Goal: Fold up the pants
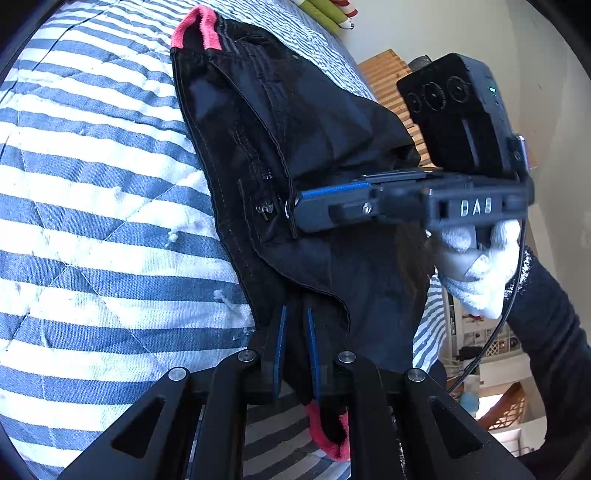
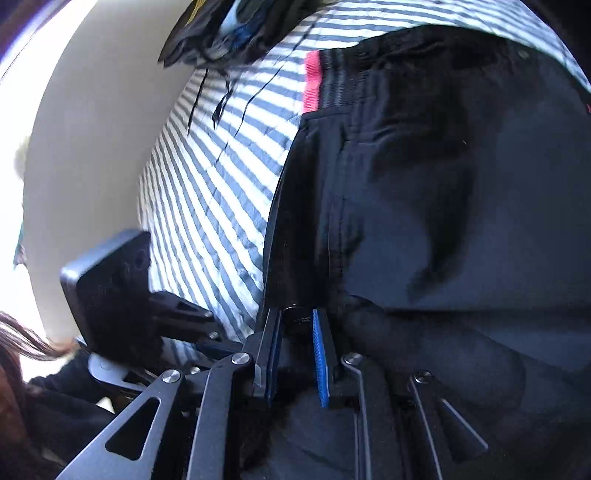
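- Lying across a bed covered by a blue-and-white striped quilt, the black pants show a pink band at the far end of the waist.
- The left tool is clenched on a fold of the pants' dark cloth, its blue pads close together with fabric pinched between them; a bit of pink trim hangs just below it.
- In the left wrist view the right tool reaches in from the right, its tip at the pants beside a small metal zipper pull, carried by a hand in a white glove with a dark sleeve behind it.
- From its own camera the right tool has its jaws drawn narrow around the edge of the pants; the cloth there is dark and blurred, so the grip looks like a hold on the fabric but is hard to confirm.
- The other tool's black body sits to the left in that view, over the striped quilt.
- A heap of dark clothing lies on the quilt at the top of the right wrist view.
- A pale wall stands beyond the bed.
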